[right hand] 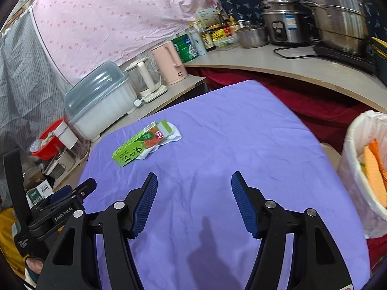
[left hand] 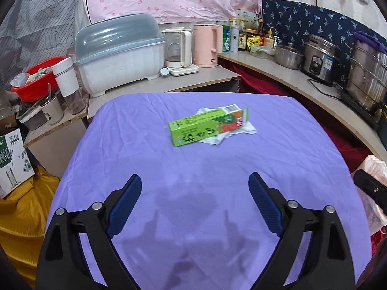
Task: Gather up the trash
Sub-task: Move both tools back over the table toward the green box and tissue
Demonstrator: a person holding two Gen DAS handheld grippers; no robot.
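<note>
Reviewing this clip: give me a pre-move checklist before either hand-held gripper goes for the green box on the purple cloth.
1. Left hand-held gripper open and empty: ok.
2. Right hand-held gripper open and empty: ok.
3. Green box free to grasp, nothing on top: ok.
4. White tissue separate from box: not ok, it lies partly under the box.
5. Lined bin has room: cannot tell; orange items already show inside.
6. Purple cloth bare between grippers and box: ok.
</note>
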